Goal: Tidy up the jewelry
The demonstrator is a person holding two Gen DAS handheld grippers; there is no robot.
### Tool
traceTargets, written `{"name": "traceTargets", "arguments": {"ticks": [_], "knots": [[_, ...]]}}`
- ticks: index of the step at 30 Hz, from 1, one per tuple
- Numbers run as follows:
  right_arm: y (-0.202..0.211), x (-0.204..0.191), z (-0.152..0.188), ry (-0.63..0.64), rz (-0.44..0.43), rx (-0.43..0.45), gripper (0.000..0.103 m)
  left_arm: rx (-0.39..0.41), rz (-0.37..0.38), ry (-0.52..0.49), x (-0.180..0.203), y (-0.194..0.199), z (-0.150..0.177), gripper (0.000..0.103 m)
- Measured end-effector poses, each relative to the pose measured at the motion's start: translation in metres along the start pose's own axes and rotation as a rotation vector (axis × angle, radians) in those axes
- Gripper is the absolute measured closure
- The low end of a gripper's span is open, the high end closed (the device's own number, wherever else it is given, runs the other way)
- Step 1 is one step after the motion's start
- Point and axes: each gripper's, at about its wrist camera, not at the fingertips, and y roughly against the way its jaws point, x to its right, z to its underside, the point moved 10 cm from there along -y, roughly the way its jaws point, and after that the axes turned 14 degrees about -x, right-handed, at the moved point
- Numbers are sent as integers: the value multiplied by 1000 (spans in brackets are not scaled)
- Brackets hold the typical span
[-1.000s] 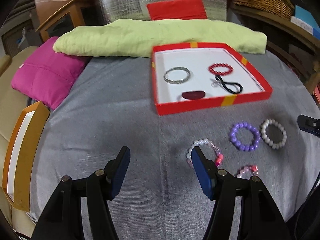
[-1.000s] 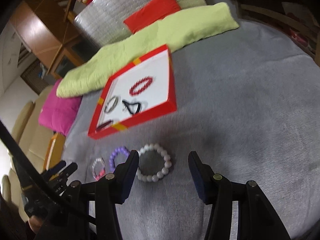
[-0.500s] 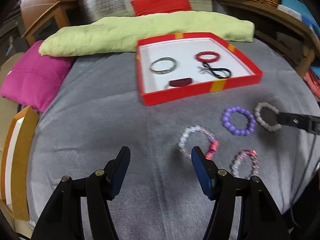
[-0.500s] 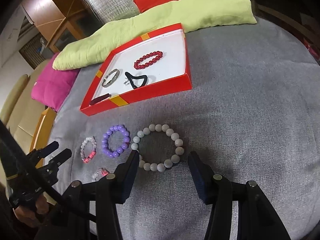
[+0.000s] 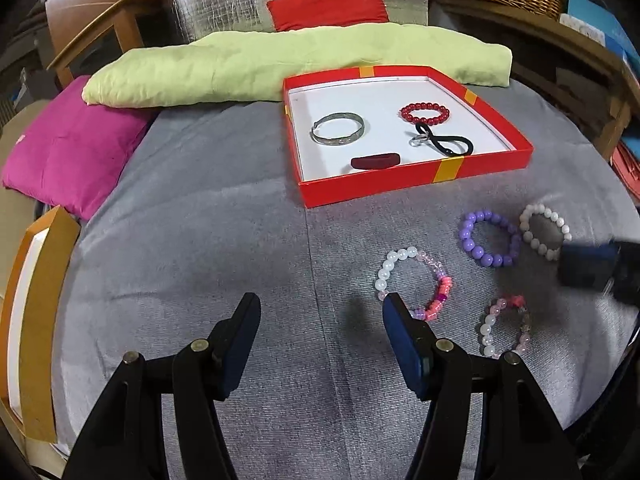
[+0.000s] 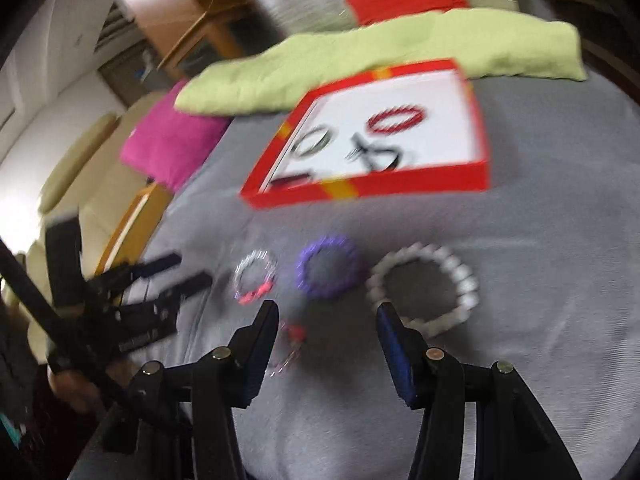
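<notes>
The right claw [image 6: 326,320] is spread wide and holds nothing. It hangs low over the grey table [image 6: 540,280]. The white bead bracelet [image 6: 424,288] lies flat just in front of it and a little to the right, and one claw finger [image 6: 394,344] sits right at the bracelet's near edge. This picture is blurry, so I cannot tell if the finger touches the beads. The purple bracelet [image 6: 326,266] lies just left of the white one, almost straight ahead of the gap in the claw.

The left claw [image 5: 320,328] is spread wide too, and empty. It points up the table toward the red box [image 5: 400,188]. The pink and white bracelet [image 5: 414,282] lies just in front of it, to the right, beside its right finger [image 5: 400,336].

The right claw is nearer the white bracelet, so I think it goes for that one. The bracelet is a round ring, so the claw likely needs to pinch across one side of it. The red box waits farther back, with a few pieces already in it.
</notes>
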Motion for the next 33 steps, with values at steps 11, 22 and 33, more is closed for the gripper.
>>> {"name": "traceTargets", "arguments": {"ticks": [11,22,33], "knots": [[-39,-30,24,174,149,-74,88,-11,26,-52,25,-4,-5,53],[-16,-5,20,118,147,-30,95,-61,151,12,36,-12,-5,52],[-12,15,27,64,80,-61,95,-95,170,-17,54,-26,-5,41]]}}
